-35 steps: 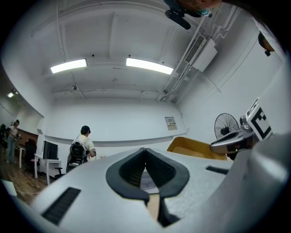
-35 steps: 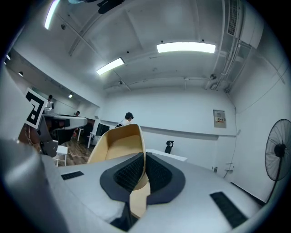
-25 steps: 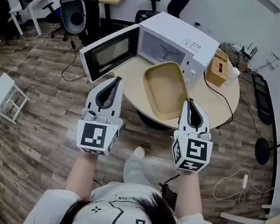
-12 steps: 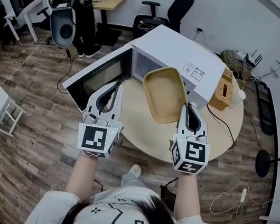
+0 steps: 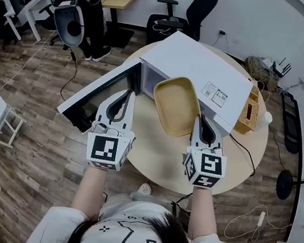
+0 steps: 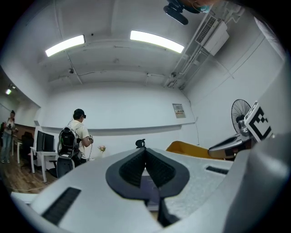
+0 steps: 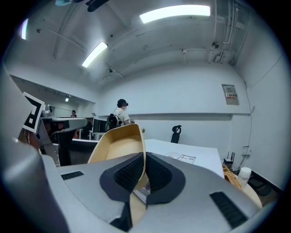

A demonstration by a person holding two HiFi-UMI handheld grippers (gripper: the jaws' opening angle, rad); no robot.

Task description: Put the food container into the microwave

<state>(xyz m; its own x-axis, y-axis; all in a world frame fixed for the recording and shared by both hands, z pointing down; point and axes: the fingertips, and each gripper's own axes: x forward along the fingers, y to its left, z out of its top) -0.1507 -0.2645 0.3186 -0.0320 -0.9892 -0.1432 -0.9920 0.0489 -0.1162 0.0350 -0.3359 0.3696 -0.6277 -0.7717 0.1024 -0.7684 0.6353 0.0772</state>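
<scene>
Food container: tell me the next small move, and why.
Probably ease the container forward and a little left into the microwave. The right gripper is clamped on its rim, holding it in the air just outside the opening, and the door stands wide open.

I see a round, pale wooden tabletop (image 5: pixel 157 159). The white microwave (image 5: pixel 199 68) sits on its far half, its door (image 5: pixel 95 95) swung open past the left edge. At the right edge, a wicker box (image 5: pixel 248 116) and a white bottle (image 5: pixel 264 121) stand beside the microwave.
</scene>
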